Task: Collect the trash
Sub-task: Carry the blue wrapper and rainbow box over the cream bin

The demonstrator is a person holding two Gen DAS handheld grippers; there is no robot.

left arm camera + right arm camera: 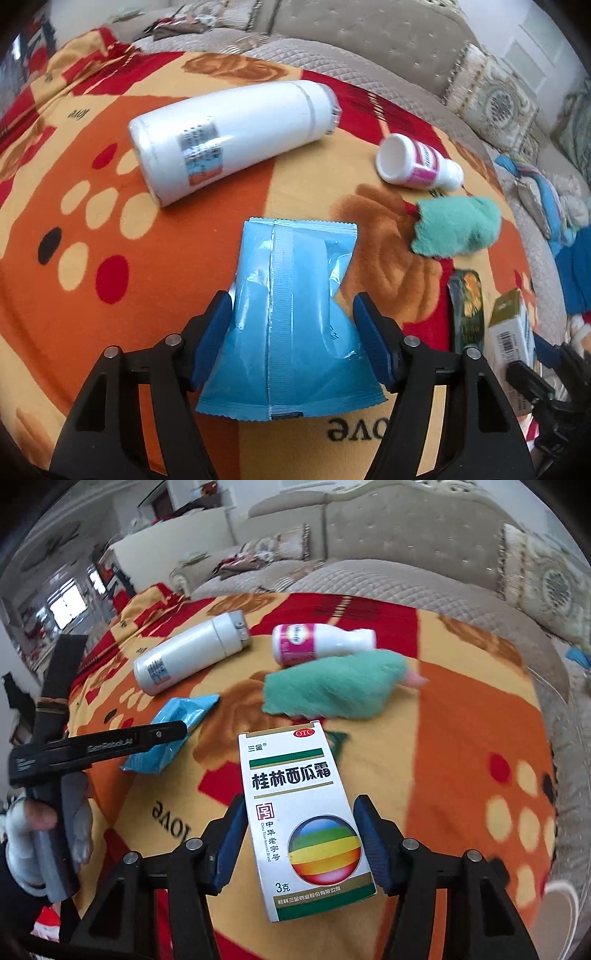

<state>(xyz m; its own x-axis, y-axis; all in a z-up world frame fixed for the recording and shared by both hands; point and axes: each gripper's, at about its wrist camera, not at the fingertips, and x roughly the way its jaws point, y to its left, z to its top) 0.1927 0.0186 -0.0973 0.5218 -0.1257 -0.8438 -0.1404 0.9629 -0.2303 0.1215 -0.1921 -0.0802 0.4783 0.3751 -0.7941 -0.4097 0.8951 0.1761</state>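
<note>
— Starting with the trash: where is the blue packet (291,314)?

— On the patterned blanket (110,221), just in front of the white flask (229,136), between the fingers of the left tool (291,299). One pad lies against it. I cannot tell whether the other presses.

— And the medicine box (299,812)?

— Farther right of the flask. The right tool (302,801) pinches it by its long sides, printed face up.

— What else lies around the flask?

— A small white bottle (417,162) with a pink label lies on its side to the flask's right. A green cloth (458,229) sits just in front of that bottle. Behind the flask stands a beige sofa (369,37).
</note>
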